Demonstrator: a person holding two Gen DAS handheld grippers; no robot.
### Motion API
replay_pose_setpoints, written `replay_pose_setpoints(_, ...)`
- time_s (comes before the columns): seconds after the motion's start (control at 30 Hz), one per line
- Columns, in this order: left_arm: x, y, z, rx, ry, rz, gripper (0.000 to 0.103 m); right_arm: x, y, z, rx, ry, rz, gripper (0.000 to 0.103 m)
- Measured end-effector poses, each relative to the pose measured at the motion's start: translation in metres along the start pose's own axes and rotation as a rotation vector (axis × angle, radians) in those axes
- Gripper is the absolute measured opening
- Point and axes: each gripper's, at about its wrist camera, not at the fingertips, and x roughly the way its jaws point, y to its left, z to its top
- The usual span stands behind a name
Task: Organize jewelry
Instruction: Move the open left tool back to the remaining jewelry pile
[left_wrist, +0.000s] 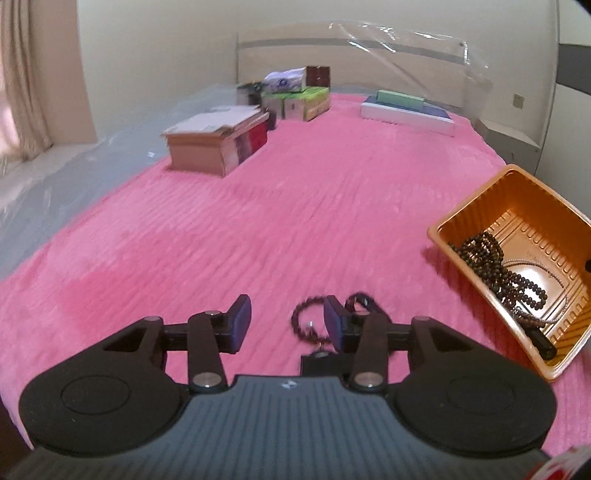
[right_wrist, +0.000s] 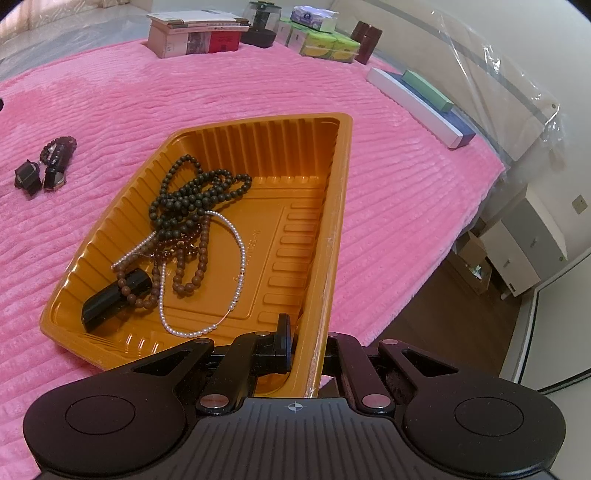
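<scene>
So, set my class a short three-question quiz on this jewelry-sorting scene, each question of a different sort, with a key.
1. True or false: the right tongs are clamped on the rim of the orange tray.
2. Multiple choice: which lies inside the tray? A) white pearl necklace B) tissue pack C) green box
3. Fill in: the dark bead bracelet near the open left tongs lies on the ____ blanket.

Key: 1 true; 2 A; 3 pink.
</scene>
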Motion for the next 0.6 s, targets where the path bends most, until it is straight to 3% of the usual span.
replay_pose_setpoints(0.43, 0.019, 0.001, -0.054, -0.036, 0.048, 0.046, 0.041, 0.000, 0.000, 0.000, -0.001, 0.000, -0.001, 0.004)
replay_pose_setpoints(0.6, 0.029, -0.018, -0.061, 0.060, 0.047, 0.023, 0.041, 0.000, 0.001, 0.000, -0.001, -0.001, -0.002, 0.004)
